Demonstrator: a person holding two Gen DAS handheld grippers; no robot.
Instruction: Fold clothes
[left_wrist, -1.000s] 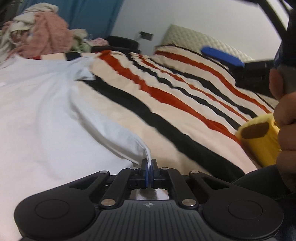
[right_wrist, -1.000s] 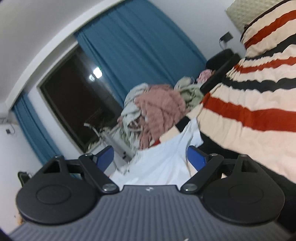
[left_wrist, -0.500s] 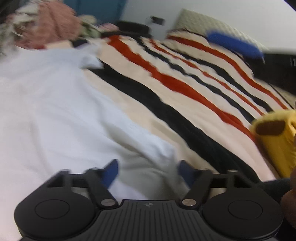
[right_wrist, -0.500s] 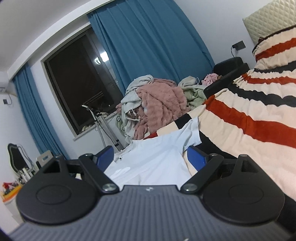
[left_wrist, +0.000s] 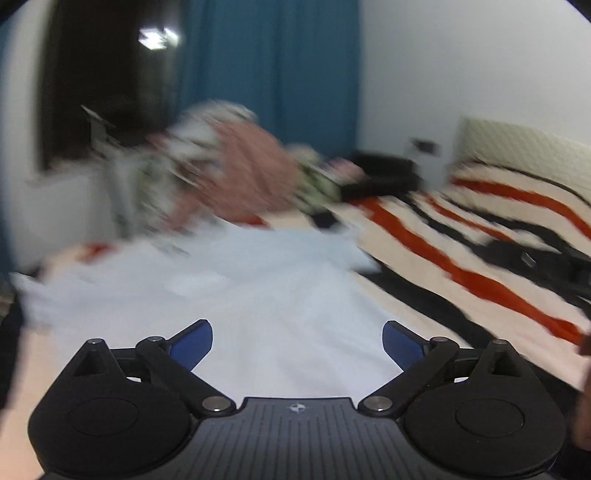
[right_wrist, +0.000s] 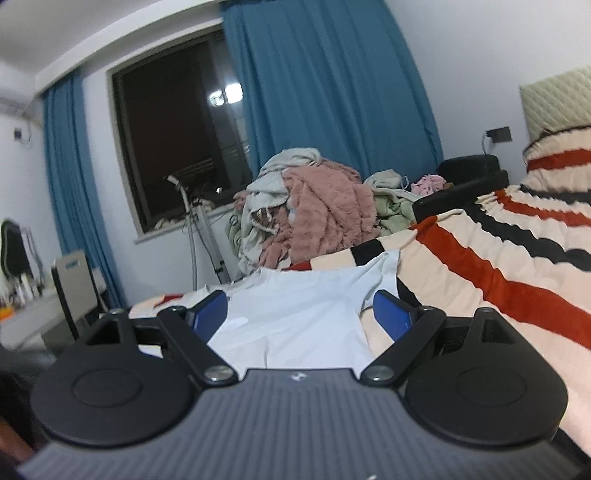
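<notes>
Change since a second ago: we are letting go of the white shirt (left_wrist: 258, 306); the left hand-held gripper (left_wrist: 297, 341), which was pinching a fold of its cloth, is now lifting and looking out across the bed (left_wrist: 480, 258).
Left hand-held gripper: its jaws are opening, almost wide, and nothing is lying between the blue pads (left_wrist: 194, 341); the view is blurring with the move.
Right hand-held gripper (right_wrist: 301, 314): we are holding it wide and empty, as it was a second ago, though it is now sitting level instead of tilted.
Shirt: it is lying spread flat on the striped bed, in front of both grippers and on the near side of the laundry pile (right_wrist: 314, 210).
Progress: we are judging the task early; the shirt is looking smoothed out, one sleeve (right_wrist: 384, 273) still sticking out toward the pile, and no fold is showing yet.
Left to do: we are still facing the folding of this shirt, and the pile beyond it is waiting untouched.
</notes>
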